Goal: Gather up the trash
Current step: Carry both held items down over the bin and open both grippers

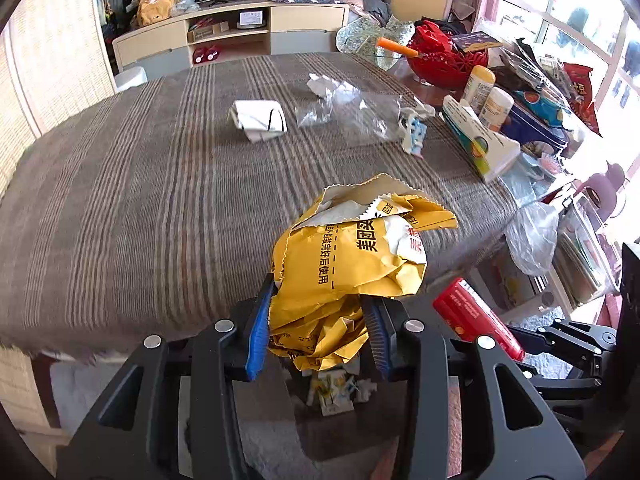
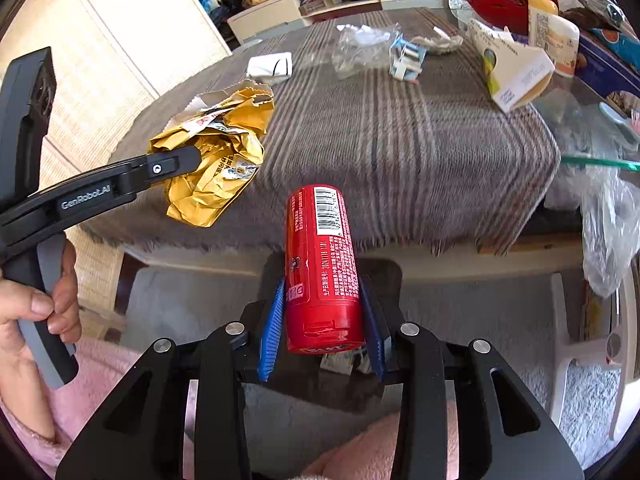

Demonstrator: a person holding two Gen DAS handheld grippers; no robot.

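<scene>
A table covered by a brown striped cloth [image 1: 140,184] fills both wrist views; a cream TV cabinet [image 1: 232,32] stands behind it against the far wall. Along the cloth's right side lies household clutter: a red openwork basket [image 1: 444,60], a white carton lying on its side [image 1: 480,140] and two pale lidded canisters [image 1: 486,96].

The left gripper [image 1: 320,320] is clamped on a crumpled yellow paper bag [image 1: 352,264], its blue-padded fingers [image 1: 258,332] pressing the bag's lower folds from both sides; the bag is held off the cloth at the table's near edge. In the right wrist view the same bag [image 2: 216,160] hangs from that gripper's black finger, whose grey handle is grasped by the person's left hand [image 2: 36,304], above a pink fleece sleeve [image 2: 88,392].

The right gripper [image 2: 324,320] is closed on a red cylindrical canister [image 2: 320,264], pads flat against its sides near the capped end, barcode end pointing towards the table; it is held clear of the table, in front of its near edge.

Uncollected pieces remain on the far part of the cloth: a clear plastic bag [image 1: 352,114], a folded white wrapper [image 1: 260,120], a crumpled white tissue [image 1: 324,84] and a small blue-and-white wrapper [image 1: 414,136].
</scene>
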